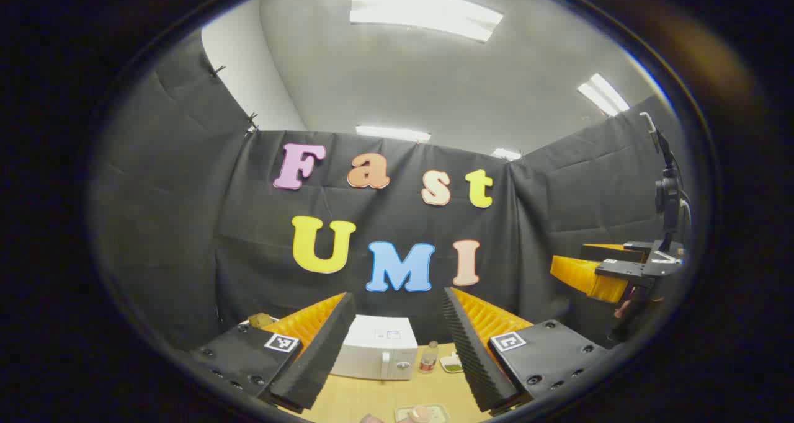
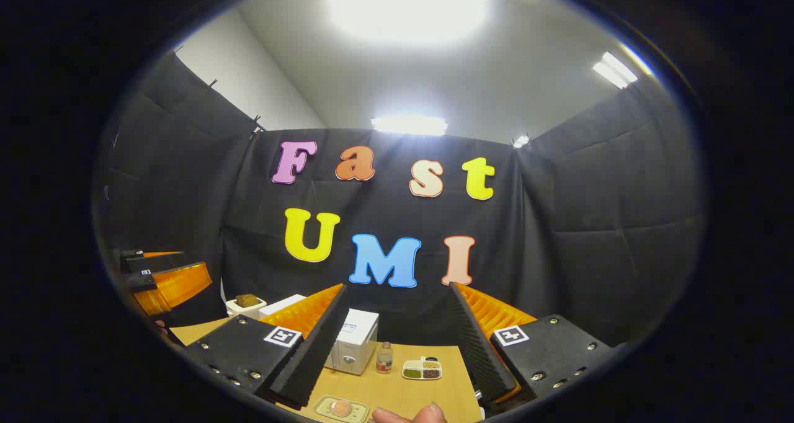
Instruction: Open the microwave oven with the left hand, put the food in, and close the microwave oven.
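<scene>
- Ridged foam-like pads on both fingers of left claw (image 1: pixel 397 355), spread wide, nothing between them; square marker tags on the finger bodies.
- Right claw (image 2: pixel 397 355) likewise released, jaws apart, empty. It also shows far right in left gripper view, held up off the desk.
- Microwave oven (image 1: pixel 376 348): small white boxy unit, smooth casing, door shut, handle + knob on front right side. Sits at back of wooden desk (image 1: pixel 366 395), well apart from both claws.
- Food: pale tray (image 2: pixel 340 409) w/ a round reddish-orange item, at near edge of desk, in front of the oven.
- Also on desk: small bottle (image 2: pixel 384 357) w/ red label, divided dish (image 2: pixel 422 369) w/ green + dark fillings, both beside the oven.
- Fingertip of a person (image 2: pixel 409 415) at bottom edge of right gripper view.
- Step, my read: start of task, nothing opened yet. Next: bring left claw down + fwd to the door handle, pinch it, pull door open.
</scene>
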`<action>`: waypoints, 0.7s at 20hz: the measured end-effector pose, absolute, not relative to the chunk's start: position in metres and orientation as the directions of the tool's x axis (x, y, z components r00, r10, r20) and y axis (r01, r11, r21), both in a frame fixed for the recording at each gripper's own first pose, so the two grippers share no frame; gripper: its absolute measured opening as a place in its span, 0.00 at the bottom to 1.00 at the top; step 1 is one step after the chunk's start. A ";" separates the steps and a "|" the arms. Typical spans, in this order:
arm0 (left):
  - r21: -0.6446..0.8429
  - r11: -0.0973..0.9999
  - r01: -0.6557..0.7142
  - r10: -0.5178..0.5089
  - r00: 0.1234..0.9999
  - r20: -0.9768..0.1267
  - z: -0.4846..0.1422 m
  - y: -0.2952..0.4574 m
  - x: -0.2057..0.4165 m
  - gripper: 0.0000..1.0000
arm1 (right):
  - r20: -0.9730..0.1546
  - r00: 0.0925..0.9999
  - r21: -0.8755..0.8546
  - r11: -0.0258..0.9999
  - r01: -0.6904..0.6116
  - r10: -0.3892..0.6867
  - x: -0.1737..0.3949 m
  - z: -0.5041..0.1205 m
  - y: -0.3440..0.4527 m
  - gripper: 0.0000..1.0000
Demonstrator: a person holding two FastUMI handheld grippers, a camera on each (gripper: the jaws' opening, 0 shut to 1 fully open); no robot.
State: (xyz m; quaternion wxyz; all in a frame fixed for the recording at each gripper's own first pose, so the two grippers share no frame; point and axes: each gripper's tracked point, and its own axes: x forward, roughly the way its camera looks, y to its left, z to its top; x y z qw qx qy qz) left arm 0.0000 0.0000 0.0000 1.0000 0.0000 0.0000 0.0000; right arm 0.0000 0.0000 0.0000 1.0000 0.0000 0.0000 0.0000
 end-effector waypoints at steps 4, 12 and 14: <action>-0.004 1.000 -0.004 0.004 1.000 -0.024 -0.014 -0.010 0.001 0.93 | -0.013 1.000 -0.010 1.000 -0.003 0.003 0.005 -0.007 -0.003 0.97; -0.010 1.000 -0.018 0.018 1.000 -0.010 -0.016 -0.026 0.007 0.93 | -0.056 0.998 -0.022 0.999 -0.042 0.041 0.014 -0.025 -0.003 0.97; 0.002 1.000 -0.031 0.031 0.999 -0.028 -0.021 -0.027 0.009 0.94 | -0.054 0.998 -0.021 0.999 -0.046 0.045 0.016 -0.026 -0.004 0.97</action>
